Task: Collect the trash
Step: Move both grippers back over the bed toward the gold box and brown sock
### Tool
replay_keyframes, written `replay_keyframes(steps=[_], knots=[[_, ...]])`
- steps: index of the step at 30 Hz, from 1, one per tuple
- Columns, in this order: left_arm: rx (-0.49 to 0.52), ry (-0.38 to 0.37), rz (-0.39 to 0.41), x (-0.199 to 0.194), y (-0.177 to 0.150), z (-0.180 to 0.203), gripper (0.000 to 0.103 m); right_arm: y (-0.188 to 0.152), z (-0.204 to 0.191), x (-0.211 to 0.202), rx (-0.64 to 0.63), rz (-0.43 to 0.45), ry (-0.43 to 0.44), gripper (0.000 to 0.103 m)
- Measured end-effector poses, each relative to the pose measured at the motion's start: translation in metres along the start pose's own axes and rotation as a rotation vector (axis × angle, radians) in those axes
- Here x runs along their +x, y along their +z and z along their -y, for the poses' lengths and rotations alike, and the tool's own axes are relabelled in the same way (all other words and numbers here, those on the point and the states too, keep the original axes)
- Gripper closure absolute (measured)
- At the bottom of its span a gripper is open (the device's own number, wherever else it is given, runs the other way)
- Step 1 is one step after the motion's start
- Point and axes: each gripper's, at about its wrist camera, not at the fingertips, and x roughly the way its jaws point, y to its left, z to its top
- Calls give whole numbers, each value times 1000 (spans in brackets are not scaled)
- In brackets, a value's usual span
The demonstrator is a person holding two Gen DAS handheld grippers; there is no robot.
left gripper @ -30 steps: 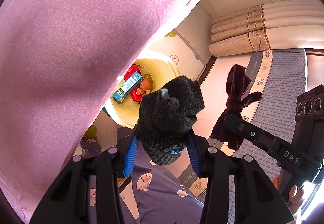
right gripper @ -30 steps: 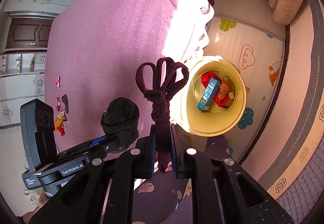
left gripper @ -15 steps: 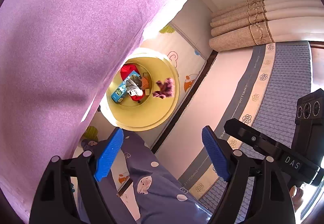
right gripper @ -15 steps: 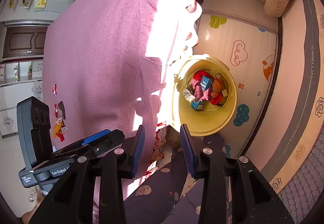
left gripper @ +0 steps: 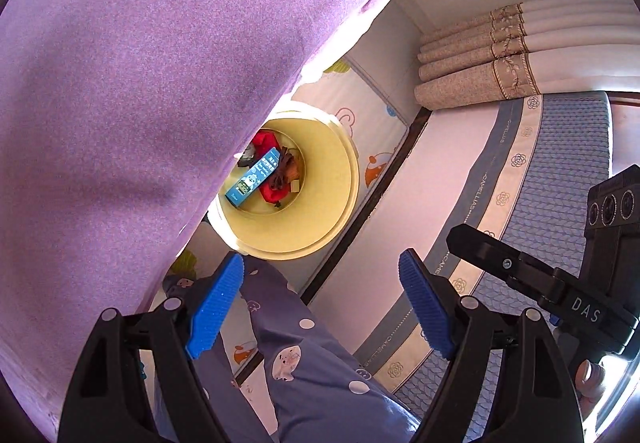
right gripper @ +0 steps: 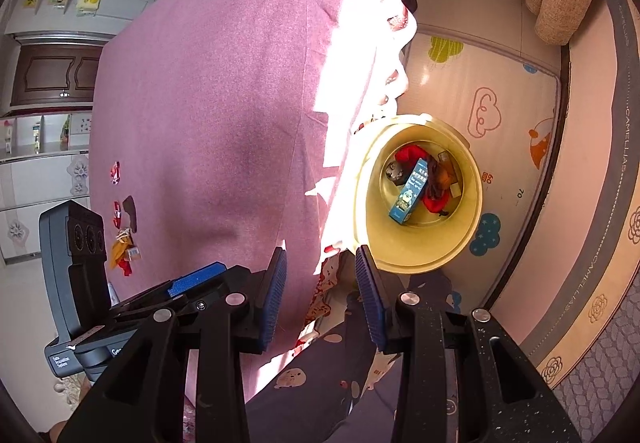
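A yellow bin (left gripper: pixel 340 179) (right gripper: pixel 468 227) stands on the floor beside the pink-covered table. In it lie a blue box (left gripper: pixel 256 183) (right gripper: pixel 412 191), red trash (left gripper: pixel 268 141), a dark red bow (left gripper: pixel 282 171) and a dark grey sock (right gripper: pixel 394 171). My left gripper (left gripper: pixel 320 299) is open and empty, high above the bin. My right gripper (right gripper: pixel 322 295) is open and empty, above the table's edge beside the bin. Several small wrappers (right gripper: pixel 122 239) lie on the table (right gripper: pixel 208 115) at the left.
The pink table (left gripper: pixel 140 83) fills the left of both views. A cartoon play mat (right gripper: pixel 492 91) lies under the bin. Rolled curtains (left gripper: pixel 500 59) and a patterned mattress edge (left gripper: pixel 552 179) are at the right. The person's patterned leg (left gripper: pixel 320 371) is below the grippers.
Both grippers opened. The dark sock dropped from the left one and the dark red bow from the right one; both now lie in the yellow bin.
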Motion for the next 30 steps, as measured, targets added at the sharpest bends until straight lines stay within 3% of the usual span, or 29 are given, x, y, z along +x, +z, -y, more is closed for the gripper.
replay_keyframes(steps=[15,30], knots=[[-97,-39,92,-46,-13,-58,23,-6,-77,24,-127,-36,-16,67],[-318,-29,250,-124,-62,-205,23,-35,-229,100,-368,-132,-2,67]])
